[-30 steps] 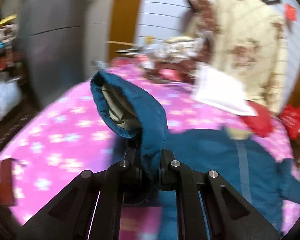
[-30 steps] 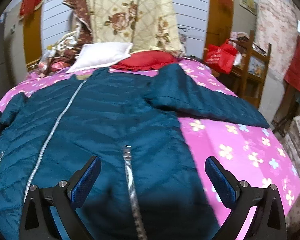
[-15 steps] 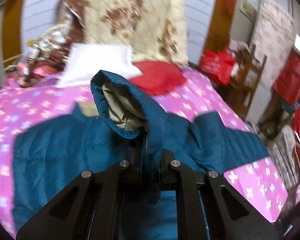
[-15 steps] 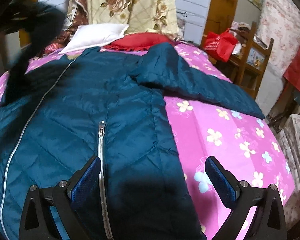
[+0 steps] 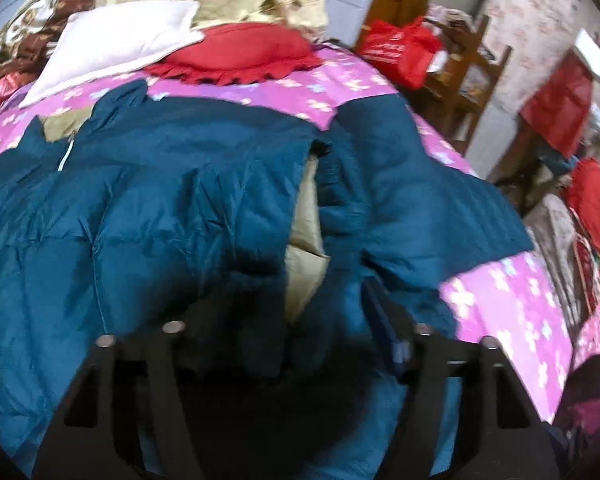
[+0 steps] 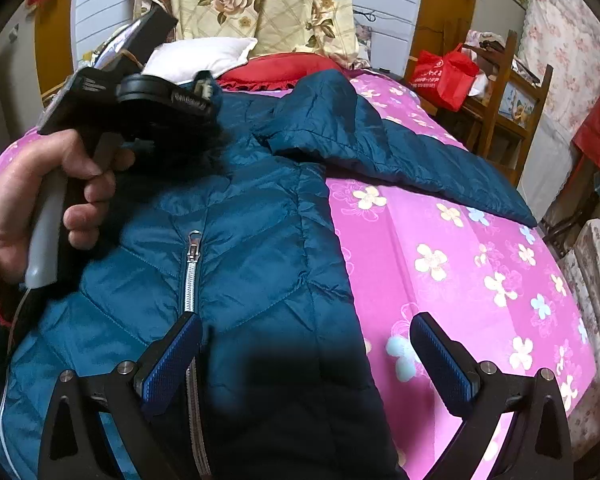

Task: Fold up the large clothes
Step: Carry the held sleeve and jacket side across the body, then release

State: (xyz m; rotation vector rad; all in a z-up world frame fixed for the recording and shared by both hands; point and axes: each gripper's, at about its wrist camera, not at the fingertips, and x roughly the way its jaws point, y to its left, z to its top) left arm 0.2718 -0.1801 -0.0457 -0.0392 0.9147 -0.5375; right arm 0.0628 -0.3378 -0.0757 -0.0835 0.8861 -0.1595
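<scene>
Sleeve (image 5: 228,216) lies across the teal jacket (image 6: 236,248), folded inward; left gripper (image 5: 296,328) jaws are opening to release it, while right gripper (image 6: 306,356) hovers spread, empty.

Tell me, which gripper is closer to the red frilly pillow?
Left. The left gripper reaches over the jacket's chest, nearer the red pillow, its jaws opening. The right gripper hangs open back over the jacket's lower edge.

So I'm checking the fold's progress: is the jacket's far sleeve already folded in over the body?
No, in the right wrist view that sleeve lies stretched out across the pink bedspread, off the jacket body.
</scene>
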